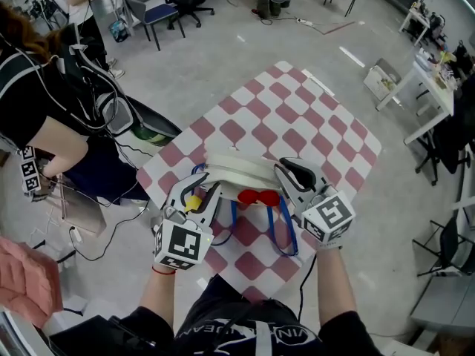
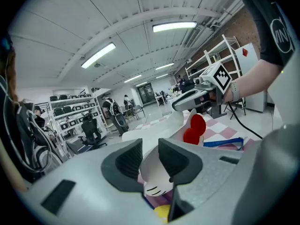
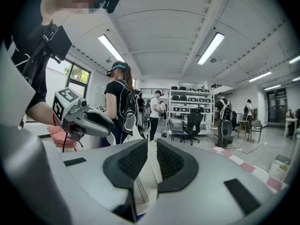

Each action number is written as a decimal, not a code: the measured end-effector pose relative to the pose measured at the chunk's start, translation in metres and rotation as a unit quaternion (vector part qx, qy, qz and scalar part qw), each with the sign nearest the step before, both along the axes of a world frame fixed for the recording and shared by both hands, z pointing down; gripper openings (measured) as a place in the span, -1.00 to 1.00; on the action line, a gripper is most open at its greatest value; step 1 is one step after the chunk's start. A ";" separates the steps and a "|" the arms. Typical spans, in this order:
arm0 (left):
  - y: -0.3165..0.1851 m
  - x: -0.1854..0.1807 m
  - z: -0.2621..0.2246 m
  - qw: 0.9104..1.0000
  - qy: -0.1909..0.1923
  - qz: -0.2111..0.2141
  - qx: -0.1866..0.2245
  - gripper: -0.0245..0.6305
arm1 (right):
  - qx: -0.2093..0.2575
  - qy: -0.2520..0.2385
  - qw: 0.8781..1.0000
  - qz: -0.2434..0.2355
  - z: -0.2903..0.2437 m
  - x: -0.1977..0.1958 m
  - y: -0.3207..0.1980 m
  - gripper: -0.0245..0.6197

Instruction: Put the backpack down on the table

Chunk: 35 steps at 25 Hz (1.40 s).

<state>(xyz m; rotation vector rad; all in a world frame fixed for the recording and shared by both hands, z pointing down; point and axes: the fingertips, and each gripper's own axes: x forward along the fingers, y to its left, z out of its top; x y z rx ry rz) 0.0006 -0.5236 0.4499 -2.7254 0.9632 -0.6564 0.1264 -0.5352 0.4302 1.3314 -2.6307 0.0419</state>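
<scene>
A white backpack (image 1: 236, 170) with a red bow (image 1: 258, 196) and blue straps (image 1: 286, 237) hangs between my two grippers over the red-and-white checkered table (image 1: 297, 117). My left gripper (image 1: 202, 196) is shut on the bag's left side. In the left gripper view (image 2: 150, 161) white fabric with a cartoon face (image 2: 155, 185) is pinched between the pads, and the bow (image 2: 194, 130) shows beyond. My right gripper (image 1: 294, 173) is shut on the bag's right side. White fabric (image 3: 146, 187) fills the narrow gap of its jaws (image 3: 151, 161). The straps dangle towards me.
A person in black with a cabled rig (image 1: 44, 117) stands close to the table's left side. A pink cushion (image 1: 26, 280) lies at lower left. Chairs (image 1: 152, 13) stand at the back, white desks (image 1: 423, 87) at the right. Cables trail over the floor.
</scene>
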 end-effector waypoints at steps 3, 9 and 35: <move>0.004 -0.001 -0.010 1.000 0.010 -0.005 0.013 -0.64 | 0.016 0.003 1.000 -0.004 -0.010 -0.007 0.009 -0.80; 0.024 0.010 -0.017 0.999 0.019 0.012 0.022 -0.64 | 0.015 0.008 1.000 0.003 -0.014 -0.017 0.025 -0.80; 0.119 0.032 -0.043 0.994 0.104 -0.027 0.008 -0.91 | 0.030 -0.009 0.999 -0.035 -0.033 -0.051 0.129 -0.92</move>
